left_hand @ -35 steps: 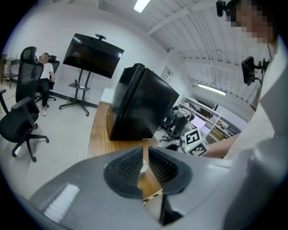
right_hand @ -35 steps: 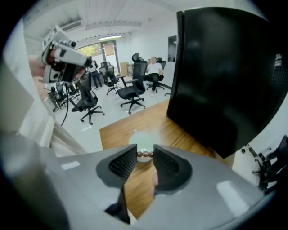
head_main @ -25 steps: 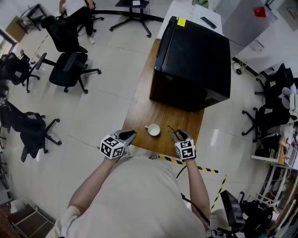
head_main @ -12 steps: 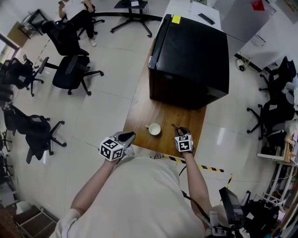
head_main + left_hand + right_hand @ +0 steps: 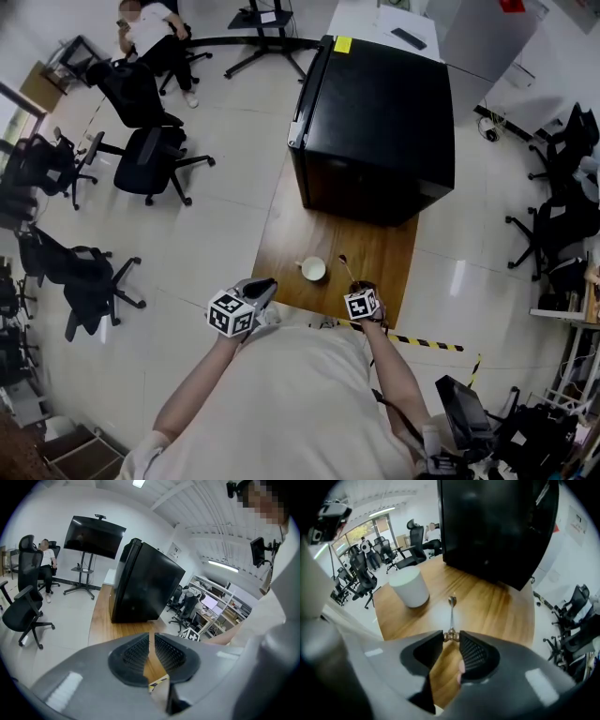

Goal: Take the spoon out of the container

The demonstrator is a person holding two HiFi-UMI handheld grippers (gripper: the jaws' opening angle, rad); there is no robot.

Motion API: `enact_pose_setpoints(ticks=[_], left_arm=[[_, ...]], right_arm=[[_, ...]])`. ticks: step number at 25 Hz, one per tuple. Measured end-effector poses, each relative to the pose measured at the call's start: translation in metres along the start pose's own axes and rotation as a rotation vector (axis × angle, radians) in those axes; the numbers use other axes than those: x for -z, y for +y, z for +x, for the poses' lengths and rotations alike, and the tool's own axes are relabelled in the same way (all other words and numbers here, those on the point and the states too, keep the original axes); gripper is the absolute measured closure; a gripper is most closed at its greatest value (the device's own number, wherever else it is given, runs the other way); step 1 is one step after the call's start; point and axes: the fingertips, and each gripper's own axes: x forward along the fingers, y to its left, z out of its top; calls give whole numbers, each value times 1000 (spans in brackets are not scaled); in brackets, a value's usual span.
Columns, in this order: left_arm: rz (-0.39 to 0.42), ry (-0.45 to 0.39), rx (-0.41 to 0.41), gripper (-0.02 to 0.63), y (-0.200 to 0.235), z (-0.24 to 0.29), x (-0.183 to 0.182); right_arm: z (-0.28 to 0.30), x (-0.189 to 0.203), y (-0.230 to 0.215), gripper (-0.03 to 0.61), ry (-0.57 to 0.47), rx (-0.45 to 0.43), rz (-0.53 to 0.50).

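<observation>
Right gripper [image 5: 451, 635]: jaws closed narrowly on the handle end of the spoon [image 5: 452, 601], with the bowl pointed away toward the black cabinet [image 5: 497, 527]. The spoon was fully clear of the container, a white cup [image 5: 409, 588]. The cup stood upright on the desk [image 5: 501, 611], near the spoon on its left and apart from it. Whether the spoon's bowl rested on the desk or hung just above it could not be told.

Left gripper [image 5: 151, 641]: jaws nearly together with nothing between them, held by the near desk edge, away from the cup.

Judgement: removal was done in substance. At most, what was left was to lay the spoon down and release it.
</observation>
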Motion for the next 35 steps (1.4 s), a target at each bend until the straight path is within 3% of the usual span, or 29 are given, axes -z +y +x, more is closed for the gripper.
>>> enact_pose_setpoints(ticks=[5, 6, 7, 11, 14, 17, 23, 29, 35], left_arm=[[-17, 7, -13, 600, -13, 4, 9], [-17, 9, -14, 600, -17, 3, 11], [-14, 9, -16, 600, -21, 2, 12], [9, -4, -26, 600, -25, 11, 3], [-25, 12, -33, 600, -34, 18, 16], [-49, 21, -28, 600, -47, 29, 26], [-73, 39, -42, 600, -59, 31, 46], [-93, 72, -69, 600, -69, 38, 62], [-102, 13, -120, 612, -69, 26, 64]], right_arm=[[21, 25, 5, 469, 94, -1, -26], [23, 29, 7, 537, 105, -1, -32], [23, 31, 9, 551, 111, -3, -38], [26, 14, -3, 508, 75, -15, -56], [14, 12, -1, 502, 12, -60, -59], [-3, 30, 8, 499, -41, -141, -76], [-13, 76, 48, 497, -31, -270, -112], [-22, 96, 53, 497, -46, -324, -44], [-31, 115, 42, 497, -36, -321, -70]])
